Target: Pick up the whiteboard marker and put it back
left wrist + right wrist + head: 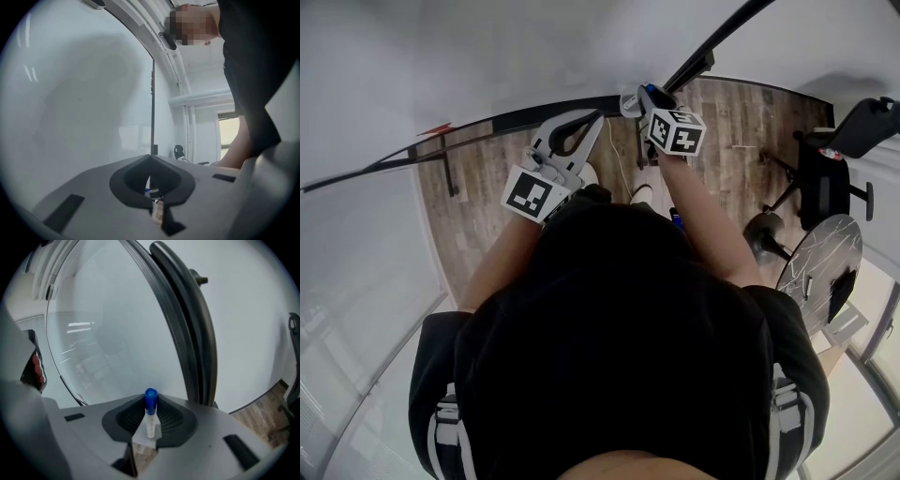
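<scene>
1. Well, in the head view a person stands close to the whiteboard (534,47) and looks down. The right gripper (642,97) reaches out to the dark rail (534,114) along the board's bottom edge. The whiteboard marker (653,91) shows as a blue bit at its tip. I think it is there because that rail is where the marker lives. The left gripper (598,120) hangs just beside it, a little back from the rail.
2. Next, in the left gripper view, the left gripper's (151,158) jaws are pressed together at the tip with nothing between them. It has no job right now, so it is held off to the side.
3. Last, in the right gripper view, the marker (150,416) stands up between the right gripper's (150,404) jaws, with its blue cap (150,398) on top. The pads look pinched on its sides, so it cannot slip. The rail (194,333) is just behind it.
</scene>
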{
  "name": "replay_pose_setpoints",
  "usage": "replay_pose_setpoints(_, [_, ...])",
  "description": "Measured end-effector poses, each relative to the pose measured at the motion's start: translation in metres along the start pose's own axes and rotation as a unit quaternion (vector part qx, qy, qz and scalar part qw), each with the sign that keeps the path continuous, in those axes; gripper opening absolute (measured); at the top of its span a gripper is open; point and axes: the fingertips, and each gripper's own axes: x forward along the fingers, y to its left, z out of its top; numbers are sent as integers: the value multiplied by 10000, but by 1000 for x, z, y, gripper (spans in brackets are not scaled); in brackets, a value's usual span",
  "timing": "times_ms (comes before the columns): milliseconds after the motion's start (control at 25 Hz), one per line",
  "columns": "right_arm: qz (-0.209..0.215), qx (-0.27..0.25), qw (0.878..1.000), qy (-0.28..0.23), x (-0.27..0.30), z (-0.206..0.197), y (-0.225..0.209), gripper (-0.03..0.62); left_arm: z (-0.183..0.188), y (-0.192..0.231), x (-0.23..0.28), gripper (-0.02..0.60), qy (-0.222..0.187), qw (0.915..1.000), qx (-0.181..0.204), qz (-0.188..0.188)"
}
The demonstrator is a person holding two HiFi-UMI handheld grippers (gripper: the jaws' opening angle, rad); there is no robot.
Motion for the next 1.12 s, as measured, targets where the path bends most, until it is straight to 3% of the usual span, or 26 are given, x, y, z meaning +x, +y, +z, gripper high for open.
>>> replay_pose_setpoints(680, [314,-1404,9884,-493,-46,36,37,71,2,-16,3,3,71,9999,106,-67])
replay_pose_setpoints(1120, [664,-1631,9807,-854,-87,70,52,71,3,-19,11,3,104,9997,196,-113])
